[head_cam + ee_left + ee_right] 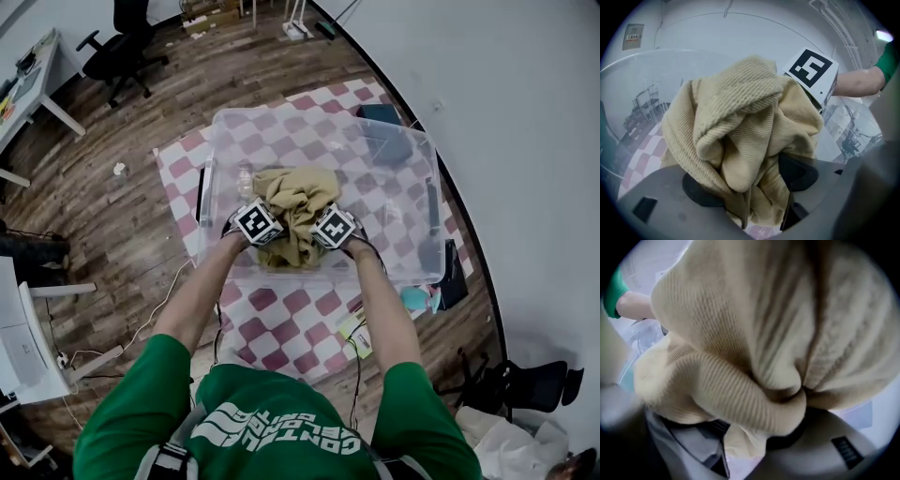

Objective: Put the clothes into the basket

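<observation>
We are reaching both arms forward and down, forearms bare below green sleeves, with the wrists sitting close together over the near side of the clear plastic basket (417, 141). The left gripper (261, 225) and right gripper (330, 228) are sitting side by side, both pointing steeply down, their marker cubes facing up. Between them we are holding a tan ribbed garment (296, 199), bunched into a lump. The left gripper's jaws are standing wide with a thick fold of the cloth pinched between them. The right gripper's jaws are clamping a narrower bunch. The garment is hanging within the basket's opening, near its front wall, and we cannot tell whether it is touching the bottom. The basket is standing on a red-and-white checkered rug (281, 328).
</observation>
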The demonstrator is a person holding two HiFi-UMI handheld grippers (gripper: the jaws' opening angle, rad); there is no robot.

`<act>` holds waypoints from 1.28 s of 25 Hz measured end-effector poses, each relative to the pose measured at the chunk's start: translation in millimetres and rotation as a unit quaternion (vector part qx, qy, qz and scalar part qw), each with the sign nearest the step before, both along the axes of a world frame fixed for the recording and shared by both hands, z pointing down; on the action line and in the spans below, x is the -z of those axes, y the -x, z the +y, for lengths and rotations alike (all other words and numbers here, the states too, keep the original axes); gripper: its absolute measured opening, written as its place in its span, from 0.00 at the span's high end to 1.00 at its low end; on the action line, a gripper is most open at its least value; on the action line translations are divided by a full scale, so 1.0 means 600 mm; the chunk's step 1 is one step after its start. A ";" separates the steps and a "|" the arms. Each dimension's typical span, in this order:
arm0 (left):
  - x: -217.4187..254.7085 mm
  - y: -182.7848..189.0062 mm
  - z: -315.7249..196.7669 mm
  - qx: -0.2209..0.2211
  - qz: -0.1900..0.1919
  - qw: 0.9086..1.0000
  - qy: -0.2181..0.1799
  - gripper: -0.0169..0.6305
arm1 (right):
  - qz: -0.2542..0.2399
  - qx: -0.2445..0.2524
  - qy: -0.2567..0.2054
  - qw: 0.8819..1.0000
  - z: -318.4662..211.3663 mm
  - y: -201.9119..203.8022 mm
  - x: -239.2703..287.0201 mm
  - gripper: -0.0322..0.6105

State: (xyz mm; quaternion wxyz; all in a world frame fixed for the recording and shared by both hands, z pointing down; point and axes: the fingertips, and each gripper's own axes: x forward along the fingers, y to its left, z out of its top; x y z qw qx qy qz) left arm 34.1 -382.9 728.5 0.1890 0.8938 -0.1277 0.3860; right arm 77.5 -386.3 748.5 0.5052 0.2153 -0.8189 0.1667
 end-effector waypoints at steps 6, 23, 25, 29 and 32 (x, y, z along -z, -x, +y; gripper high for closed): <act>-0.012 0.002 0.001 0.007 0.001 1.000 0.009 0.42 | 0.010 -0.002 0.004 1.000 0.003 -0.003 -0.007 0.67; 0.067 0.051 -0.050 0.116 0.003 0.993 -0.037 0.42 | 0.025 -0.058 -0.044 0.997 -0.002 -0.085 0.077 0.61; 0.086 0.056 -0.052 0.127 0.003 0.990 -0.053 0.42 | 0.018 -0.065 -0.061 0.996 -0.002 -0.091 0.098 0.61; 0.124 0.061 -0.049 0.147 0.018 0.986 -0.074 0.42 | 0.000 -0.075 -0.109 0.991 -0.012 -0.090 0.165 0.61; 0.155 0.061 -0.040 0.154 0.029 0.983 -0.097 0.42 | -0.013 -0.081 -0.145 0.986 -0.010 -0.084 0.220 0.61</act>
